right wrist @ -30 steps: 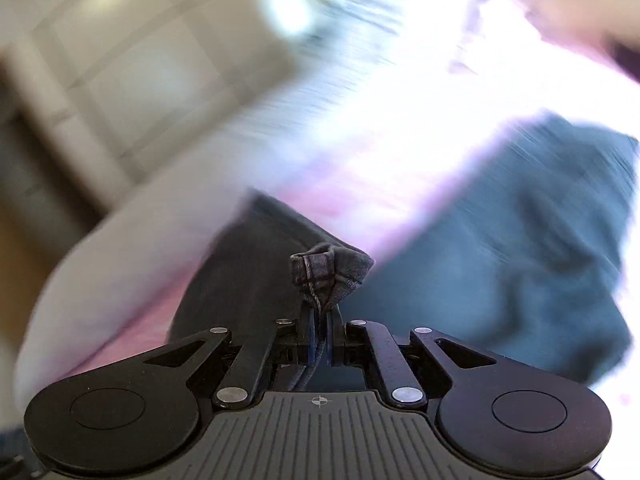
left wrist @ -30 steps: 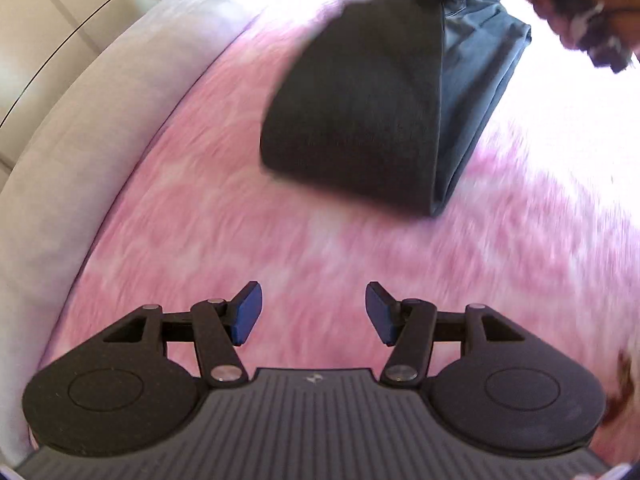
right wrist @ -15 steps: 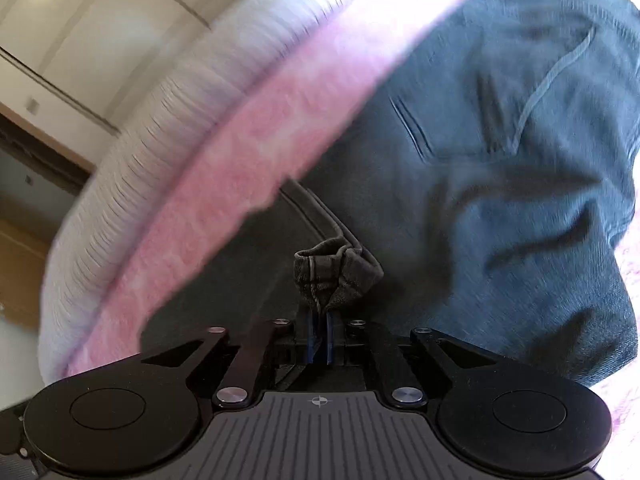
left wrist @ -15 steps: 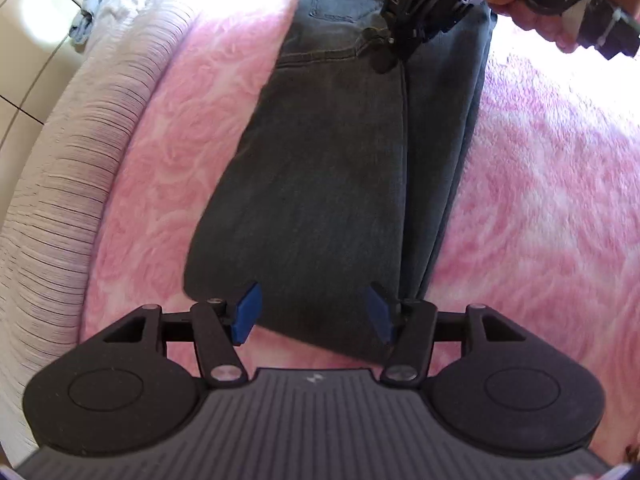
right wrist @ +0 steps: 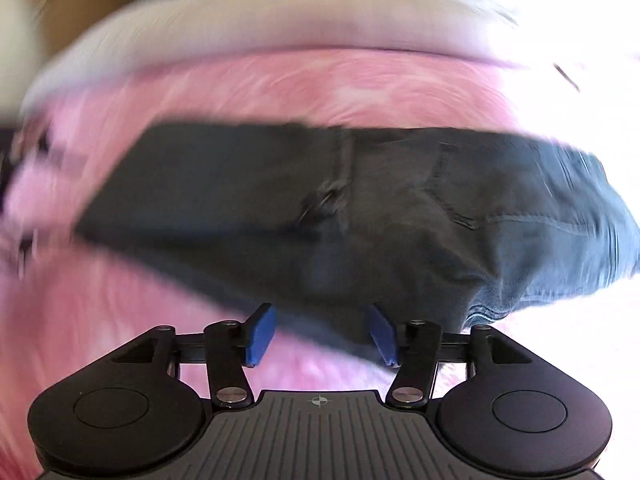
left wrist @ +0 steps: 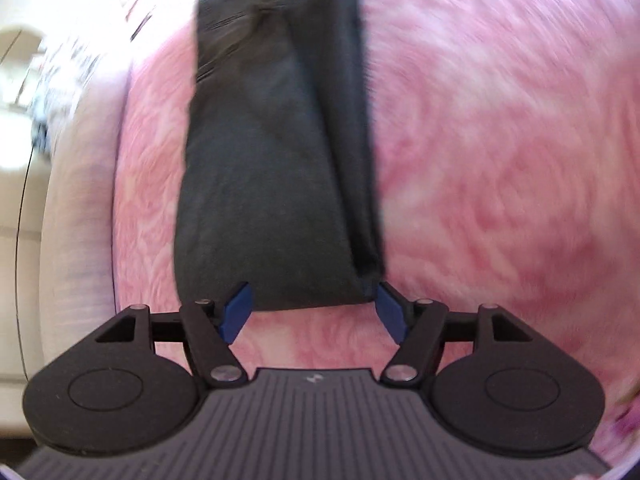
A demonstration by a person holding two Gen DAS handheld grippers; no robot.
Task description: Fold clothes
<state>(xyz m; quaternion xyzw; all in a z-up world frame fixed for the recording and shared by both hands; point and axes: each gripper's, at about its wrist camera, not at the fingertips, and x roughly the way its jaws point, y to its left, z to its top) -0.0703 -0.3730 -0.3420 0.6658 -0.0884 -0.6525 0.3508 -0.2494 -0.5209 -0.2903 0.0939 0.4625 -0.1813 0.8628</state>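
Note:
Dark grey jeans (left wrist: pixel 276 152) lie folded lengthwise on a pink fluffy blanket (left wrist: pixel 500 140), running away from the left wrist camera. My left gripper (left wrist: pixel 316 312) is open just short of their near folded end, nothing between its blue pads. In the right wrist view the jeans (right wrist: pixel 360 208) stretch across the frame, with a back pocket at the right. My right gripper (right wrist: pixel 322 334) is open at their near edge and holds nothing. Both views are motion-blurred.
The blanket (right wrist: pixel 240 84) covers a bed with a pale ribbed edge (right wrist: pixel 280 20) beyond the jeans and along the left (left wrist: pixel 76 216). A bundle of light patterned clothes (left wrist: pixel 52 92) lies at the far left. Pink blanket spreads wide to the right of the jeans.
My right gripper has let go of the jeans' hem and opened, then drawn back to their side. The left gripper stayed open as the jeans' end moved nearer to it.

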